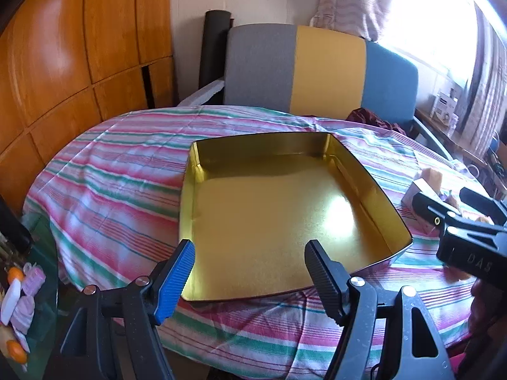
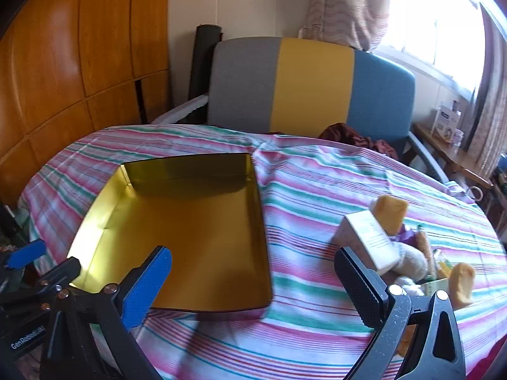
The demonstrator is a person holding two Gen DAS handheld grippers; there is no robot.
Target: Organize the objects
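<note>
At the left, the left gripper (image 1: 250,262) is held low over the near edge of the table (image 1: 104,174), its fingers spread wide apart with nothing between them, pointing into the gold tin tray (image 1: 269,209). The tray lies flat on the striped cloth, empty, its thin upright walls open to the top. It is judged to be light, rigid sheet metal with a slick, glossy surface; a wall could be pinched between the fingers, though the smooth metal may slip and the shallow tray may tilt if lifted from one side only. Further right, the right gripper (image 2: 253,281) is carried just above the cloth between the tray and the clutter, its fingers likewise released and empty, its dark finger close to the small white box (image 2: 370,237). That box is judged light and stiff cardboard, best taken across its flat opposite faces. Beside it, the tan foam-like pieces (image 2: 389,213) and a pale soft toy (image 2: 410,262) are piled together near the table's right edge; these are expected to be soft and compressible, so a gentle squeeze through the middle should suffice. Smaller items in the heap cannot be made out.
</note>
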